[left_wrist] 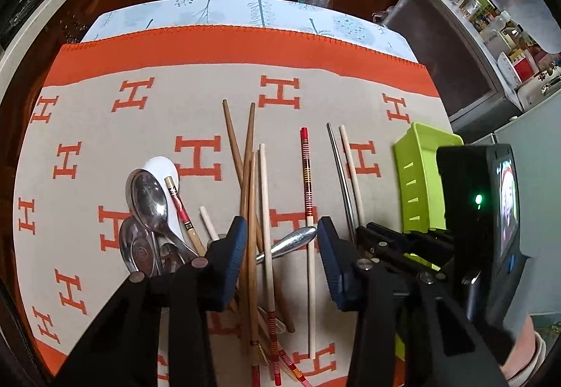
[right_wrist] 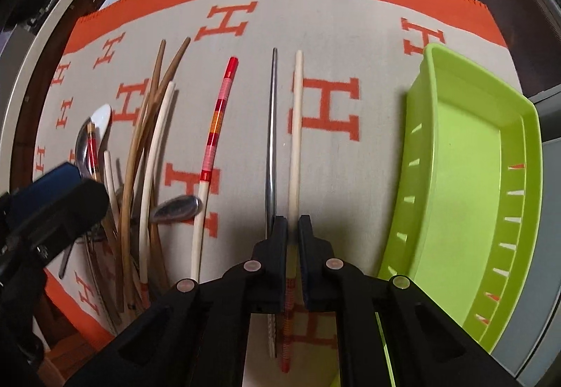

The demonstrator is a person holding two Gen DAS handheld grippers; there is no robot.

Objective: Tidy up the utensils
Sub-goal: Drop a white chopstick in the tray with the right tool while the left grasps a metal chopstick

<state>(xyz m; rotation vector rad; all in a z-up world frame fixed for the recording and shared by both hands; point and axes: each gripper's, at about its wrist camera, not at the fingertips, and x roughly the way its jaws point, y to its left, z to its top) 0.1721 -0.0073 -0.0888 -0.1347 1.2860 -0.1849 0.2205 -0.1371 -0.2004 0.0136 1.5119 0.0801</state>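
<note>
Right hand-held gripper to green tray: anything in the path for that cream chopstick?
Nothing visible. The right hand-held gripper is closed on the cream chopstick; only bare cloth lies between it and the green tray, which looks empty. The metal chopstick lies on its far side.

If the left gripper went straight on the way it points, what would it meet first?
Probably the brown wooden chopsticks lying between the left gripper's open fingers, then the cloth beneath; depth is hard to judge.

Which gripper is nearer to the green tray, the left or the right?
Right. The right gripper grips a cream chopstick just beside the green tray; the left gripper is farther away, over the chopstick pile.
</note>
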